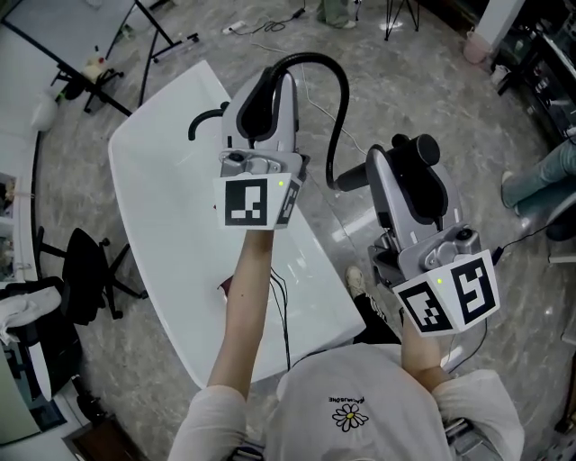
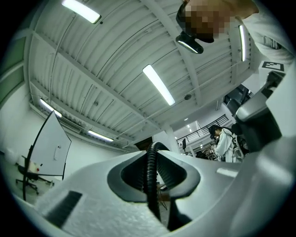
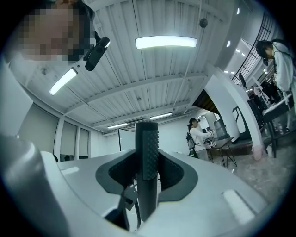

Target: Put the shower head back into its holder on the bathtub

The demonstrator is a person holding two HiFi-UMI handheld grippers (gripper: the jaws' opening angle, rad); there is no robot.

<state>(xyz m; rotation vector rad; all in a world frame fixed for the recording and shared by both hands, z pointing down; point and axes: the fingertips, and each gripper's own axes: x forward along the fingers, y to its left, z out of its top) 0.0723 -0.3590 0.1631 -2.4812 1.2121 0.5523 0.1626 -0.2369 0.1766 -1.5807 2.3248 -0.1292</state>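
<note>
The white bathtub (image 1: 162, 189) lies slantwise below me, with a black curved fitting (image 1: 203, 121) on its far rim. My left gripper (image 1: 267, 83) hovers over the tub, shut on the black ribbed hose (image 1: 340, 99). That hose (image 2: 150, 178) runs up between the jaws in the left gripper view. From there it arcs right and down to the dark shower head (image 1: 415, 147). My right gripper (image 1: 409, 176) is shut on the shower head, to the right of the tub. The shower head's textured handle (image 3: 148, 155) stands upright between the right jaws.
A black office chair (image 1: 88, 275) stands left of the tub. A whiteboard stand (image 1: 99, 54) and floor cables (image 1: 270, 22) lie beyond it. A person's legs (image 1: 540, 176) show at the right edge. Other people stand far off in both gripper views.
</note>
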